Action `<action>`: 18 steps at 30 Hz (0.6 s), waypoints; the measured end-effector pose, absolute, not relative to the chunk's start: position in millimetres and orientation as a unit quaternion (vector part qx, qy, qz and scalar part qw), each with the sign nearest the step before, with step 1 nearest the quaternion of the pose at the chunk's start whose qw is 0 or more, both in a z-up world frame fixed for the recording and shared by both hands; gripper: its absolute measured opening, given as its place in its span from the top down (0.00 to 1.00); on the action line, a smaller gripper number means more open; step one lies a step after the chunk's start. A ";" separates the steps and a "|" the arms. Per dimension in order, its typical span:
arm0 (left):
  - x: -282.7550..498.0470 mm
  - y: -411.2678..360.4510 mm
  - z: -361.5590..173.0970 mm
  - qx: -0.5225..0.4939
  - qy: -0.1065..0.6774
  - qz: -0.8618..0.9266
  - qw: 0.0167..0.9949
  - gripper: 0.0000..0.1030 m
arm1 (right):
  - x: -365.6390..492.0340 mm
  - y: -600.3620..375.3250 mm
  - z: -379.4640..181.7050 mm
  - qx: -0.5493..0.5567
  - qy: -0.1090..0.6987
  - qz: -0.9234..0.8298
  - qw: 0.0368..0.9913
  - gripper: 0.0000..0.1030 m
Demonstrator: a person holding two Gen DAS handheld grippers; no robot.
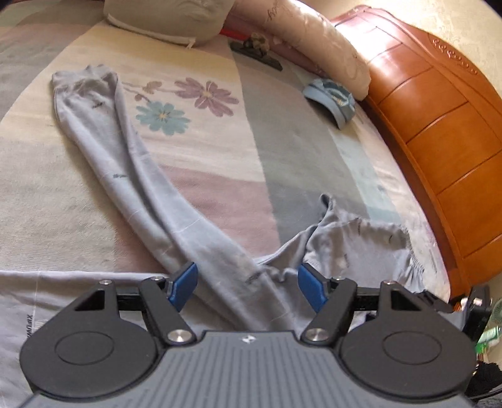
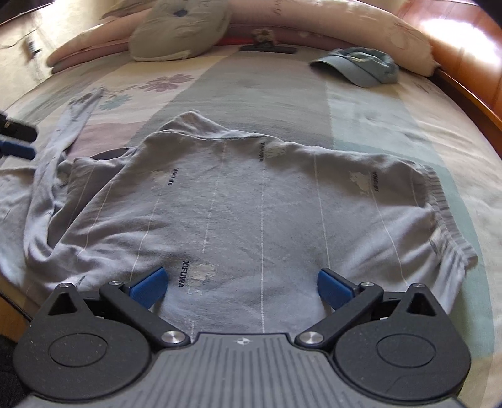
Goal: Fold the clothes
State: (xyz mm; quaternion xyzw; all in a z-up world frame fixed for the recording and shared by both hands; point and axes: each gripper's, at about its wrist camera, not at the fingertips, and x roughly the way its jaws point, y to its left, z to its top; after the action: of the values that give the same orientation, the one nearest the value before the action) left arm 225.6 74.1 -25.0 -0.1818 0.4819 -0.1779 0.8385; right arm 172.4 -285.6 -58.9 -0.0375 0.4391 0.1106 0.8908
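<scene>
A pale grey-blue long-sleeved top [image 2: 251, 204] printed with small dark lettering lies spread on the bed, its ribbed hem [image 2: 445, 219] at the right. One sleeve [image 1: 141, 188] stretches away to the far left and ends in a cuff [image 1: 84, 78]. My left gripper [image 1: 248, 284] hovers open over the near end of that sleeve; the cloth runs under the gap and the blue pads [image 1: 185, 282] do not press it. My right gripper [image 2: 241, 285] stands wide open over the top's body, with nothing held. The left gripper's blue pad [image 2: 15, 150] shows at the left edge of the right wrist view.
A blue cap [image 2: 360, 66] lies at the far right of the flowered bedspread [image 1: 204, 94]. A grey pillow [image 2: 178, 28] and a long pink bolster [image 1: 313, 40] line the far edge. A wooden headboard [image 1: 439, 125] curves along the right.
</scene>
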 end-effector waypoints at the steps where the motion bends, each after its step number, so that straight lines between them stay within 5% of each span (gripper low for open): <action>1: 224.2 78.2 -26.6 -0.173 0.485 -0.181 0.838 0.32 | 171.7 -283.2 -56.8 -0.033 0.441 0.100 0.891 0.00; 10: 211.1 122.6 -34.5 -0.136 0.497 -0.206 0.832 0.31 | 162.5 -225.8 -10.4 0.004 0.388 0.111 0.915 0.00; 18: 197.8 145.5 -46.4 -0.117 0.500 -0.227 0.828 0.25 | 171.5 -136.8 -2.3 -0.046 0.397 0.191 0.897 0.17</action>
State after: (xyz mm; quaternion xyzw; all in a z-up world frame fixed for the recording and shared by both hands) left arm 197.8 145.5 -46.4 -0.1170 0.4998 -0.2273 0.8275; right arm 171.5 -136.8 -2.3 -0.0457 0.3967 0.1906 0.8968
